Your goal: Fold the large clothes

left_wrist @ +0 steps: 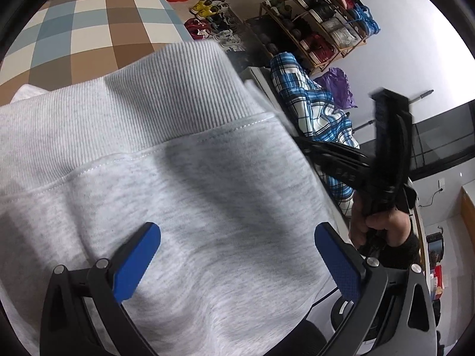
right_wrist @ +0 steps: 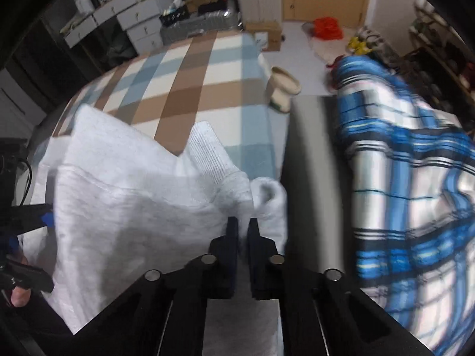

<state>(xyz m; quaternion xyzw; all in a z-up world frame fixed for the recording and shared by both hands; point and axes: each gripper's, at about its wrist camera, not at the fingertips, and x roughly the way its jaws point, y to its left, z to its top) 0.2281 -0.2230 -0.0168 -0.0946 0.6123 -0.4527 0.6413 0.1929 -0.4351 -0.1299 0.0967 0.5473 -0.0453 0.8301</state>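
**Grey Sweatshirt: Right Grip Engaged, Left Released**

The grey sweatshirt (right_wrist: 124, 201) lies spread on the checked bed (right_wrist: 190, 68), ribbed hem toward 12 o'clock. The right gripper (right_wrist: 242, 228) has its jaws clenched on the sweatshirt's edge at 6 o'clock in the right wrist view. The left gripper (left_wrist: 237, 252) hovers over the fabric, jaws released, blue pads (left_wrist: 136, 264) wide apart. A blue plaid garment (right_wrist: 409, 195) lies at 3 o'clock.

One grey sweatshirt (left_wrist: 184, 184), one blue plaid garment (right_wrist: 415, 184) at 3 o'clock, one checked bedspread (right_wrist: 193, 74) at 12, two grippers, left (left_wrist: 237, 264) and right (right_wrist: 242, 231); shoe rack (left_wrist: 320, 20) pairs blurred, maybe a dozen.
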